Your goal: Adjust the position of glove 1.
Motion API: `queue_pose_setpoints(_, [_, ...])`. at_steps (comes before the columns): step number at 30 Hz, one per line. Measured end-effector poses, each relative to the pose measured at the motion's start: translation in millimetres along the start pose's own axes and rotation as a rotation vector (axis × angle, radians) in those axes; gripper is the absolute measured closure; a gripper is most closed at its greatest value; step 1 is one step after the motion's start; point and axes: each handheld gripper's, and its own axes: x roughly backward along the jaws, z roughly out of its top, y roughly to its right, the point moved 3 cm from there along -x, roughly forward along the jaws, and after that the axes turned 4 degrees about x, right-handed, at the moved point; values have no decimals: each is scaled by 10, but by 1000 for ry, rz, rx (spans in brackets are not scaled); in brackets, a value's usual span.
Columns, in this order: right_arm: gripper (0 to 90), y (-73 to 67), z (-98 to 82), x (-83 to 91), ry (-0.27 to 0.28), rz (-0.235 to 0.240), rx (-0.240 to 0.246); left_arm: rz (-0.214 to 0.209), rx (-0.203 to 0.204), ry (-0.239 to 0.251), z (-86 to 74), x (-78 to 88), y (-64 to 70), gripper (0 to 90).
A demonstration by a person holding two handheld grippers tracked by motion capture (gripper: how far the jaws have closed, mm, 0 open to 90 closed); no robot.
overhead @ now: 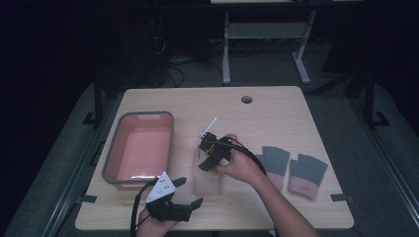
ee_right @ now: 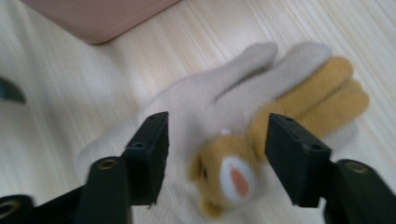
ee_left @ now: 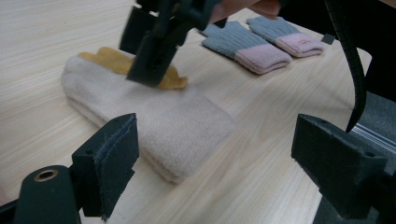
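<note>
Left to right across the tabletop [overhead: 276, 106]: a grey-rimmed pink bin [overhead: 139, 148] stands near the left edge; the left gripper [overhead: 190, 193], jaws wide apart and holding nothing, waits at the front edge, just right of the bin's front corner. At mid-table lies a cream glove [ee_left: 154, 119] with tan fingers and an animal face. The right gripper [ee_right: 212, 156] hangs directly over it, jaws spread on either side of the face, pads clear of the fabric. Two grey gloves with pink cuffs [overhead: 292, 170] lie side by side toward the right edge. Risk: soft fleece may bunch or slide if pinched off-centre, so that a closing grip catches one layer only and the glove droops or drops short of the bin.
</note>
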Motion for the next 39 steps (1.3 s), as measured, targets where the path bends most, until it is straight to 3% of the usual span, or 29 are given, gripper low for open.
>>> queue_pose_setpoints(8, [298, -38, 122, -266, -72, -74, 35, -6, -2, 0, 2, 12, -2, 150])
queue_pose_setpoints(13, [290, -34, 108, -329, -98, -88, 45, -5, 0, 0, 7, 9, 2, 150])
queue_pose_setpoints(23, [291, 6, -4, -319, -114, -79, 38, -50, 63, -22, 11, -56, -8, 149])
queue_pose_setpoints(34, [306, 77, -143, -252, -119, -90, -29, -61, 78, -74, 34, -161, 48, 149])
queue_pose_setpoints(39, [311, 140, -248, -193, -120, -97, -65, -55, 92, -75, 91, -247, 50, 150])
